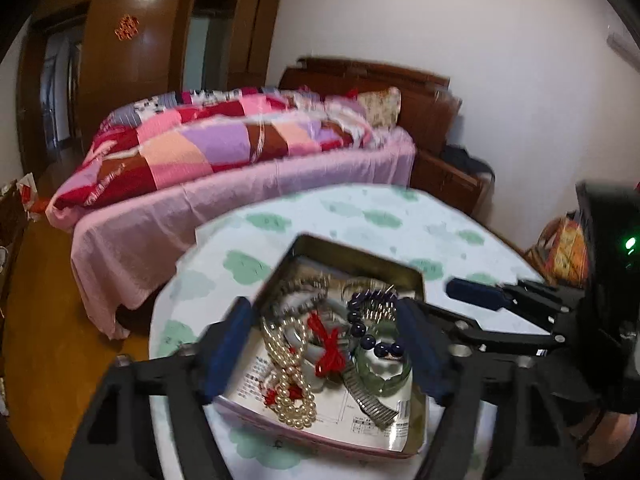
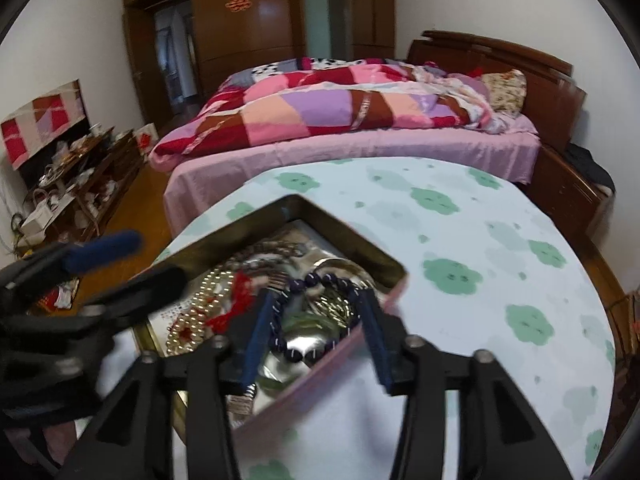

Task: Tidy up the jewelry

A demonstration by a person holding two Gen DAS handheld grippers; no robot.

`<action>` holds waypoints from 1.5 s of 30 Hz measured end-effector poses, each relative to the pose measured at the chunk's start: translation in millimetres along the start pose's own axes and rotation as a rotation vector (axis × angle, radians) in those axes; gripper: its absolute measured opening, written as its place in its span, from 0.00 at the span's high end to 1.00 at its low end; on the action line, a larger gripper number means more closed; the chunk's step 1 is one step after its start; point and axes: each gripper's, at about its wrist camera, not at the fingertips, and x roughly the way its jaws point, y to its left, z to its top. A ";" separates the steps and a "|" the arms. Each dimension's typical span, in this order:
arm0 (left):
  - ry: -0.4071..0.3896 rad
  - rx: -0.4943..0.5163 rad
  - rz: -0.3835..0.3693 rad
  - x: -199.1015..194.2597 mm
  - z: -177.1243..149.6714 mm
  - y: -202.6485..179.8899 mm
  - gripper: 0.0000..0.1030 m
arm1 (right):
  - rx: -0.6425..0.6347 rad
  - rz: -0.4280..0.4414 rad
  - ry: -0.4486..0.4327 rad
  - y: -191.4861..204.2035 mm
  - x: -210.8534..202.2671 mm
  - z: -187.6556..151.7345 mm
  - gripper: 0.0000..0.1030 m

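Observation:
An open metal tin sits on the round table and holds a heap of jewelry. In it lie a pearl necklace, a dark blue bead bracelet, a red cord knot, a green bangle and a metal watch strap. My left gripper is open above the tin, its fingers either side of the heap. My right gripper is open over the tin's near edge, straddling the blue beads. It shows at the right in the left wrist view.
The table has a white cloth with green cloud prints. A bed with a pink sheet and patchwork quilt stands behind it. A cluttered low cabinet is at the far left, a wooden wardrobe at the back.

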 end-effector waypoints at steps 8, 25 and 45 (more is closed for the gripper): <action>-0.048 0.002 0.033 -22.0 7.8 3.6 0.26 | 0.045 -0.040 -0.066 -14.2 -38.8 -8.8 0.37; -0.064 0.021 0.043 -32.5 10.9 0.5 0.26 | 0.057 -0.042 -0.112 -18.1 -50.0 -7.2 0.34; -0.065 0.023 0.044 -32.5 10.6 0.1 0.26 | 0.063 -0.034 -0.114 -18.1 -51.4 -7.8 0.32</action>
